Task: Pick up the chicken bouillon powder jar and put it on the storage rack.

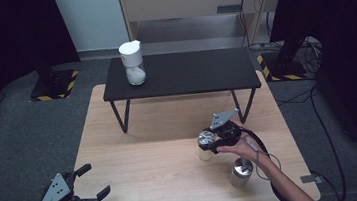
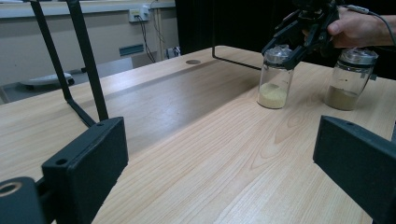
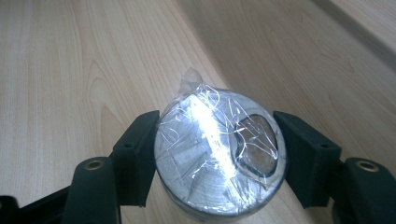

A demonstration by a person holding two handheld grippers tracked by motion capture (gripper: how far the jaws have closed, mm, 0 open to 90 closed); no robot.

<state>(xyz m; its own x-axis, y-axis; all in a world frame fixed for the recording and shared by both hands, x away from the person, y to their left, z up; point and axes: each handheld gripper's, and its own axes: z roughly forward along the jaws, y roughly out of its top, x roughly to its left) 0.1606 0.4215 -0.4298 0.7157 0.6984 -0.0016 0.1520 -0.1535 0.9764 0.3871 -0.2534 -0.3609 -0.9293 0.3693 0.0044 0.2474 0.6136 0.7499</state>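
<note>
Right gripper point(image 1: 215, 141) is down over the top of a small glass jar point(image 2: 274, 88) on the wooden table point(image 1: 150, 184), right of centre. Its jaws sit on either side of the metal lid point(image 3: 219, 154), touching or nearly so; can't tell if they're actually squeezing. The lid is wrapped in crinkly clear film point(image 3: 210, 116).

The jar stands upright and holds a little pale yellow powder at the bottom. A second jar point(image 1: 241, 172) with brownish powder stands just beside it, nearer the person.

Left gripper point(image 1: 90, 187) hovers at the near left corner, jaws spread wide, holding nothing.

Handling guess: light, rigid, breakable glass. Film over smooth metal is probably slippery, so a lid grip may slide or twist. The glass wall just under the lid looks like the safer hold. Keep it vertical, since the powder will shift.

A third jar point(image 1: 133, 62) with a white lid stands on the low black bench point(image 1: 184, 75) at the back.
</note>
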